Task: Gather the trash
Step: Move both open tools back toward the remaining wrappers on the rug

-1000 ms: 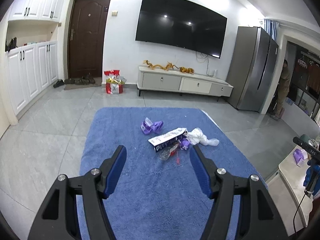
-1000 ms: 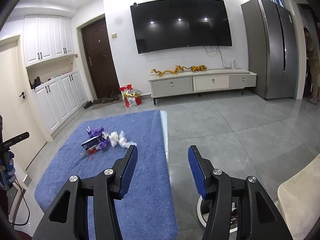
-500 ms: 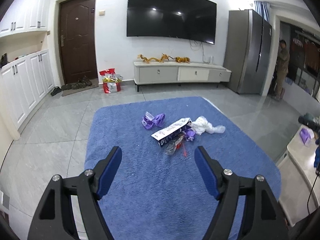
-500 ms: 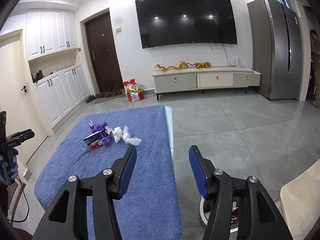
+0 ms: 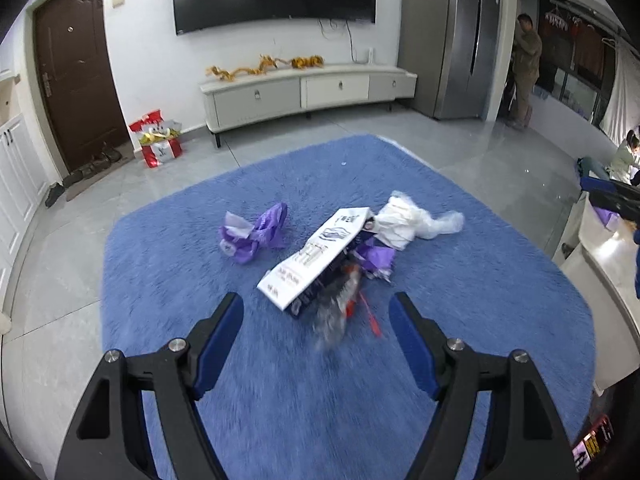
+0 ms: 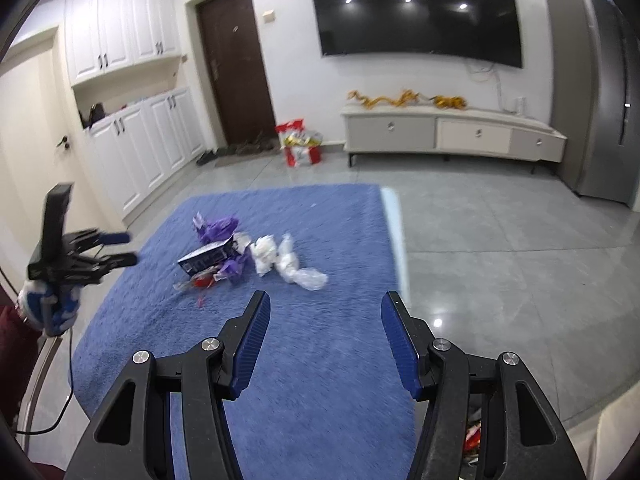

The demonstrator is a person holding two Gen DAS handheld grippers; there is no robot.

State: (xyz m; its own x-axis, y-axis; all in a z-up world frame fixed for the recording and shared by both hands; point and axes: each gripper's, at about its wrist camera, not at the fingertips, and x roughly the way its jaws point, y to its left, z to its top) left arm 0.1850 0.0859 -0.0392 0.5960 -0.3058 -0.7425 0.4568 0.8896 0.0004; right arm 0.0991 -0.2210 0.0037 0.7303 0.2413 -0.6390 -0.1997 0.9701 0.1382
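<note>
Trash lies in a heap on a blue cloth-covered table (image 5: 460, 300): a white and dark carton (image 5: 316, 258), a purple wrapper (image 5: 256, 230), white crumpled plastic (image 5: 416, 222), a second purple wrapper (image 5: 376, 258) and a clear wrapper with red bits (image 5: 340, 308). My left gripper (image 5: 318, 318) is open, just short of the clear wrapper. My right gripper (image 6: 324, 318) is open and empty above the cloth, short of the white plastic (image 6: 292, 266). The carton (image 6: 208, 258) and the left gripper (image 6: 108, 250) also show in the right wrist view.
A bin with trash (image 6: 474, 440) sits low at the right, under the right gripper. A TV cabinet (image 5: 308, 92), a fridge (image 5: 460, 36), a red gift bag (image 5: 158, 144) and a person (image 5: 524, 68) stand far off. A pale counter (image 5: 600, 276) lies right of the table.
Both grippers have moved forward and down toward the trash heap, which now looks larger. Both stay open and empty.
</note>
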